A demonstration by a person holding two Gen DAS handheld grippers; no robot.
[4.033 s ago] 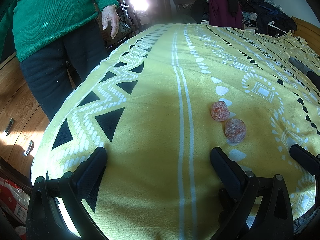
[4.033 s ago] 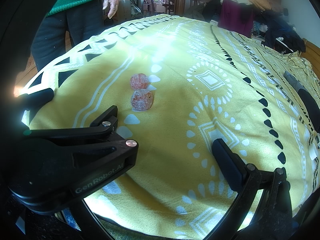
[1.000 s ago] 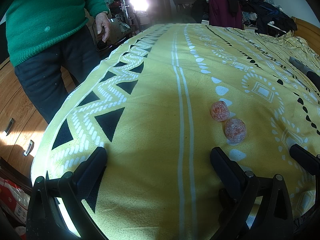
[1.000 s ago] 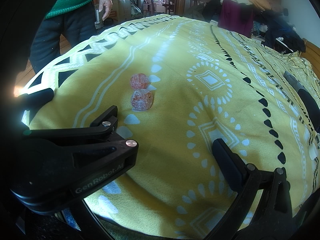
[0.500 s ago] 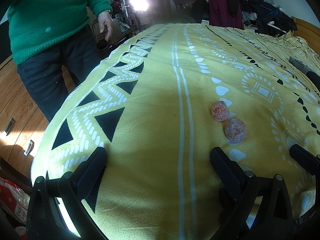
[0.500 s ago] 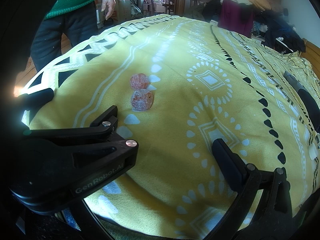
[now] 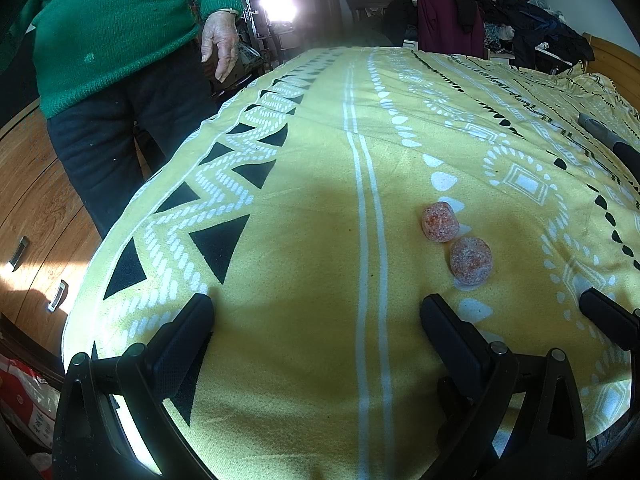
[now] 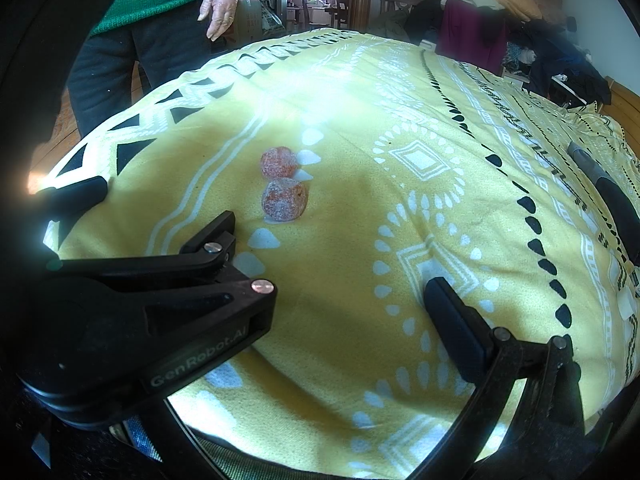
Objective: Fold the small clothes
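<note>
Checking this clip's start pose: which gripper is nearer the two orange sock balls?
Roughly equal. The sock balls lie just ahead of the left gripper's right finger and the right gripper's left side; both open, empty.

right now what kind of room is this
Most likely a bedroom in a home: a bed under a yellow patterned blanket, a heap of clothes at its far end, and wooden drawers beside it.

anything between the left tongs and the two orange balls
Nothing: only bare yellow bedspread lies between the left tongs and the orange balls, seen in the left wrist view.
</note>
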